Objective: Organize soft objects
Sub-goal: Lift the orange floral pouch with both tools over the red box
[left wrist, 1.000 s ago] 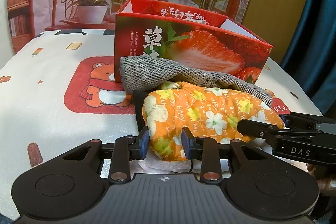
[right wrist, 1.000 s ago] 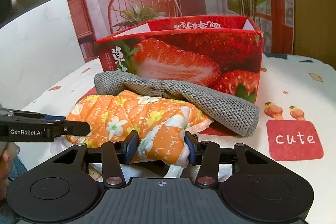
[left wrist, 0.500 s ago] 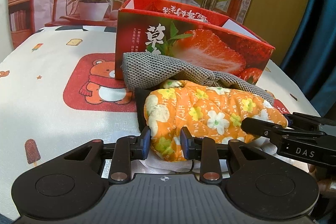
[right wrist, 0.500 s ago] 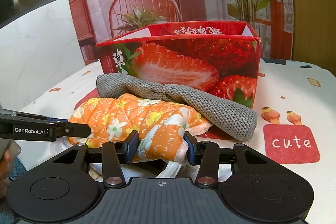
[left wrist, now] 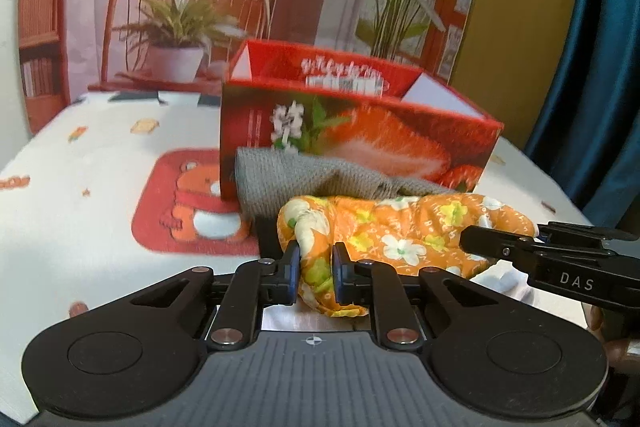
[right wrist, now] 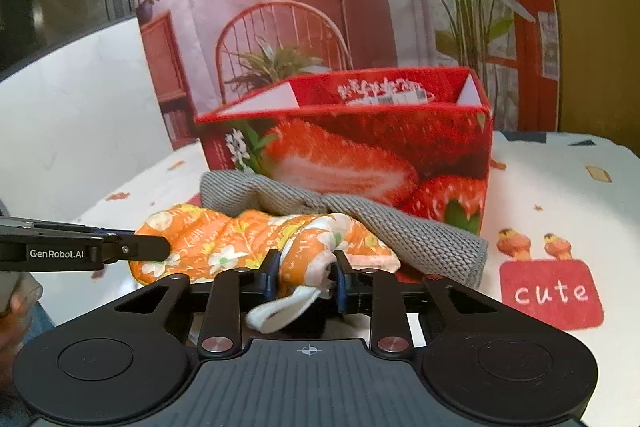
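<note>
Closing both hand-held grippers on the orange floral mitt (left wrist: 404, 231): left hand-held gripper (left wrist: 314, 273) pinching one end, right hand-held gripper (right wrist: 306, 277) bunching the cuffed end. Lying low over the counter (left wrist: 80, 179), long axis running crosswise between them. Lifting evenly, clearing the grey cloth (right wrist: 400, 227), heading toward the strawberry box (right wrist: 380, 155).

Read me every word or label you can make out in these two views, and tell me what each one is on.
"DAS": side of the right hand-held gripper.
"GenRobot.AI": side of the left hand-held gripper.
"cute": red patch on the tablecloth.
"HAPPY": orange floral cloth, tiny and uncertain.
Strawberry box: Chinese print, too blurred.
</note>
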`<move>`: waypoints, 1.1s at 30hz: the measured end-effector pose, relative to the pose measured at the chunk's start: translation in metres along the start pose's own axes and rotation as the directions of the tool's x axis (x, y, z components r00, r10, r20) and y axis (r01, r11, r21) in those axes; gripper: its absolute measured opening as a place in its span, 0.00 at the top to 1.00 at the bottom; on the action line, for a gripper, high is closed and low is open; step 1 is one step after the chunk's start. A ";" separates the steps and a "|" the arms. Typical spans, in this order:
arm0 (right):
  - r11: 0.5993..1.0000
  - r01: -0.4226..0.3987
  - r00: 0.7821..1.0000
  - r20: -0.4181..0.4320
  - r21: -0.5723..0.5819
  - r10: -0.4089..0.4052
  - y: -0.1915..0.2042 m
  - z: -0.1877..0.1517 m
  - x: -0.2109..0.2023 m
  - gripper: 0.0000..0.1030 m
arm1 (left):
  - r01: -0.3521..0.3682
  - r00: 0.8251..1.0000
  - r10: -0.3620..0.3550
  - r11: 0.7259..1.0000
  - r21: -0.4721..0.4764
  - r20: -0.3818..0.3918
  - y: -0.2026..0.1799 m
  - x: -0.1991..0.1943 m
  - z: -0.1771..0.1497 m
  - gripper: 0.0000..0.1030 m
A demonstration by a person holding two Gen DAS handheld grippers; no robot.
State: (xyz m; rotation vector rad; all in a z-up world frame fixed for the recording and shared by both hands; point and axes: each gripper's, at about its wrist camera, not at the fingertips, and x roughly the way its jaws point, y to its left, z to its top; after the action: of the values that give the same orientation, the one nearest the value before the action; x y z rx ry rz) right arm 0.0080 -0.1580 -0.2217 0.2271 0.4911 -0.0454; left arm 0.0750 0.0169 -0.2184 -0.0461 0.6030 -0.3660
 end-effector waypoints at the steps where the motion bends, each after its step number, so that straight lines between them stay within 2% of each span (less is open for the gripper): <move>1: 1.000 -0.006 1.000 0.010 -0.001 0.006 0.000 0.003 -0.002 0.78 | 0.001 1.000 -0.001 1.000 0.004 0.014 0.000 -0.004 0.003 0.83; 12: 0.997 -0.069 0.989 0.131 -0.042 0.074 0.009 0.056 -0.026 0.78 | -0.001 0.985 0.000 1.000 0.006 0.170 -0.004 -0.046 0.053 0.84; 18: 0.996 -0.088 0.980 0.175 -0.035 0.093 0.007 0.096 -0.025 0.78 | 0.012 0.973 -0.008 1.000 -0.014 0.230 -0.008 -0.051 0.091 0.84; 25: 0.997 -0.057 0.979 0.192 -0.057 0.067 -0.010 0.144 -0.004 0.78 | -0.006 0.962 -0.003 0.999 0.032 0.273 -0.022 -0.022 0.138 0.84; 33: 0.999 -0.008 0.989 0.144 -0.053 0.016 -0.036 0.177 0.047 0.78 | -0.033 0.972 0.022 0.998 0.044 0.232 -0.023 0.035 0.168 0.84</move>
State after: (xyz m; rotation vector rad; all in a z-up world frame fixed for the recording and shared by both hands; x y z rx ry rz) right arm 0.1284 -0.2329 -0.0995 0.1739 0.3460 -0.0372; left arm 0.1883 -0.0274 -0.0958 -0.0342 0.3632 -0.3424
